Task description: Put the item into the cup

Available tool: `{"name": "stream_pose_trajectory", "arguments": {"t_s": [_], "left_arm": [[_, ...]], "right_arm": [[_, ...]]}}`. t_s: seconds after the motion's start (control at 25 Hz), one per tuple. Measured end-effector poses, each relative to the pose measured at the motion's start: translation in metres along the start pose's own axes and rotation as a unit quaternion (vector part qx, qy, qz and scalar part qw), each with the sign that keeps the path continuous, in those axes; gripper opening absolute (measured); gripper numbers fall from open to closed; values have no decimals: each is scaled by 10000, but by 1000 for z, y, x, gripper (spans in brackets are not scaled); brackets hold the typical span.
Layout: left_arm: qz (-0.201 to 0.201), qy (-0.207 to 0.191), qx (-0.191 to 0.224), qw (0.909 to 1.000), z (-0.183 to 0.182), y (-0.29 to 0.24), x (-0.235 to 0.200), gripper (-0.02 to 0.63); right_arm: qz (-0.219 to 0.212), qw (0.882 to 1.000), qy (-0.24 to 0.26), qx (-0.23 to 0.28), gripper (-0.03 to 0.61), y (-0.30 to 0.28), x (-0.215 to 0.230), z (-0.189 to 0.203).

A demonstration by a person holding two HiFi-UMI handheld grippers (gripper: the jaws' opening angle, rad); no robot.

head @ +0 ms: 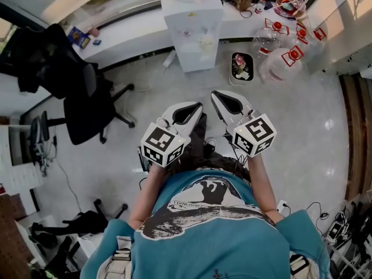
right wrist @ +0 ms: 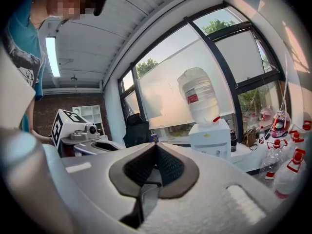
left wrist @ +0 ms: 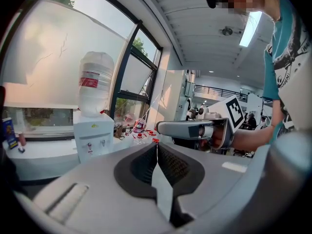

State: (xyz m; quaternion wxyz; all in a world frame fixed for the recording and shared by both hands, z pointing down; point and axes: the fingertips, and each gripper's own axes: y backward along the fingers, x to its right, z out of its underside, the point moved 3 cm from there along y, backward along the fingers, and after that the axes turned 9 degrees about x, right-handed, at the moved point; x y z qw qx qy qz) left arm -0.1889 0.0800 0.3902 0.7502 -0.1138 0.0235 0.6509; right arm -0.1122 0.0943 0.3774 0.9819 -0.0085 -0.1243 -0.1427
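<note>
My left claw (left wrist: 157,146) and right claw (right wrist: 156,146) both pinched shut, empty; only head view shows open floor (head: 290,115) before dispenser (head: 192,22).

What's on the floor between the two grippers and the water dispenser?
Only bare floor, seen in the head view, from the left gripper and right gripper up to the water dispenser.

A white water dispenser (head: 192,25) stands against the window counter (head: 128,39), a bottle (left wrist: 96,84) upturned on top. A black office chair (head: 87,100) sits on its left in the head view, clear red-capped jugs (head: 279,65) on its right
</note>
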Motion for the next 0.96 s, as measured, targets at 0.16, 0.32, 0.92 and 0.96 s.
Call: {"name": "stream_pose_trajectory", "arguments": {"t_s": [0.16, 0.32, 0.92, 0.96], "left_arm": [[-21, -12, -4, 10000, 3, 8, 5, 12], [-47, 3, 6, 10000, 6, 12, 11, 12], [-85, 18, -58, 9999, 16, 20, 22, 12], [-94, 17, -59, 9999, 16, 21, 22, 12]], "right_arm": [[-16, 9999, 110, -49, 1, 2, -8, 2], [-69, 9998, 173, -77, 0, 5, -15, 3], [-260, 9990, 294, -207, 0, 7, -29, 9], [-273, 9989, 319, -219, 0, 7, -30, 10]]}}
